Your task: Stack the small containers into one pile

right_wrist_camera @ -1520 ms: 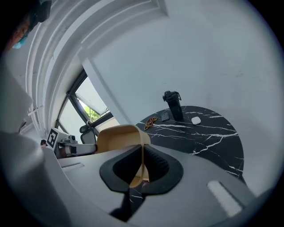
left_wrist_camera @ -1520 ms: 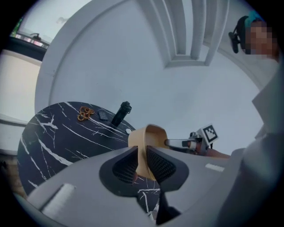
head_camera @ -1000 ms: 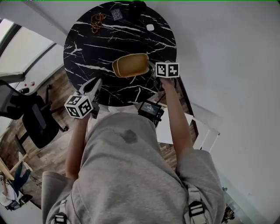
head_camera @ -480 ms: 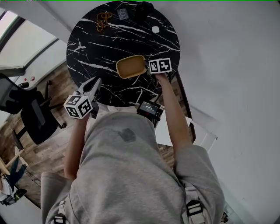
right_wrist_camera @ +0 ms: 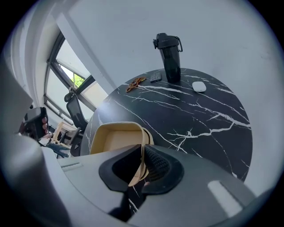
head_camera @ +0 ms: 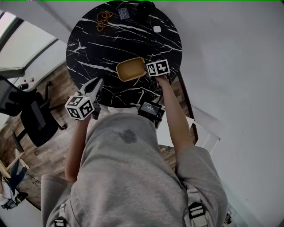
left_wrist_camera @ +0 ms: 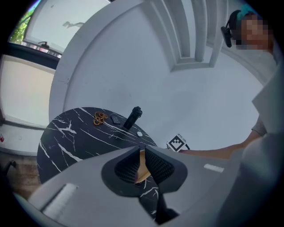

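At the far left a dark office chair [head_camera: 31,119] stood on the wooden floor. Next to it, the left gripper [head_camera: 97,82] hung over the near left edge of the round black marble table [head_camera: 102,48], pointing towards the middle. Its jaws had just been closing and stood only a slit apart, with nothing between them. The table and a strip of tan showed through the gap.

Along the far rim of the table lay a tangled brown object [head_camera: 102,20], a small dark card [head_camera: 124,13], a black bottle [right_wrist_camera: 170,53] standing upright, and a small white object [head_camera: 156,29].

The tan container [head_camera: 130,70] sat flat on the table, right of centre and towards the near edge, open side up. The right gripper [right_wrist_camera: 143,150] came down on it from the right, steeply tilted. Its jaws had just been opening. The container's right wall stood between them, close against the right pad, while the left pad stood slightly off it.
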### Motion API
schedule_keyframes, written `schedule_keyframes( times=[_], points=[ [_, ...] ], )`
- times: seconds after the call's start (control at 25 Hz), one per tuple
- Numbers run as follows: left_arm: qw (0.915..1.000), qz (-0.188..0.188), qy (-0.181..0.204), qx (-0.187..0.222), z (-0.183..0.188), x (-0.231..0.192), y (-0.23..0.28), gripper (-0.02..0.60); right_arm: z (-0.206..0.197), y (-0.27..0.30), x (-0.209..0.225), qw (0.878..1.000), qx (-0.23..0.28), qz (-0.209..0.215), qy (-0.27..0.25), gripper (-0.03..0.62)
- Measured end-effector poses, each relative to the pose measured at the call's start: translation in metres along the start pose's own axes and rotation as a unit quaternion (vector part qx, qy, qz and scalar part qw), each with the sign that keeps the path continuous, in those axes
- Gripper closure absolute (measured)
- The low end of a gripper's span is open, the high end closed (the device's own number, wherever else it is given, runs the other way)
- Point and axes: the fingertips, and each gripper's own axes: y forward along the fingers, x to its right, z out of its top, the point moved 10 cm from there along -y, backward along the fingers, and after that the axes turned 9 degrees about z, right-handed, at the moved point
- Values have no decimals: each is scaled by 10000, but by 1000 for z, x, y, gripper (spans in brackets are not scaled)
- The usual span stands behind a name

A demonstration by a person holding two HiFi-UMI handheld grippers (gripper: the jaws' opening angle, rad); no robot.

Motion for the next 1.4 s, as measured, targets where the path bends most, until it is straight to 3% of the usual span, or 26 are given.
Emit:
schedule_keyframes(
  times=[0.36, 0.68, 0.84, 1.12, 1.28, 1.4],
  points=[
    [9999, -81, 18, -108, 1, 5, 8, 546, -8, -8, 2, 9996, 178, 188, -89, 442],
    [9996, -126, -11, -233, 0, 6, 17, 546, -20, -3, 15, 9992, 114, 320, 212, 367],
    [9995, -119, 19, -307, -3, 9, 19, 548, -30, 11, 18, 9990, -157, 228, 346, 375],
    [9990, -108, -64, -423, -8, 2, 20, 548, -39, 25, 8, 9973, -199, -249, 666, 551],
    [9976, 11, 20, -693, -17, -7, 24, 538, -34, 13, -9, 9979, -167, -234, 578, 551],
    [9948, -80, -209, -991, -30, -13, 30, 469, -29, -10, -23, 9964, 230, -262, 767, 551]
  ],
)
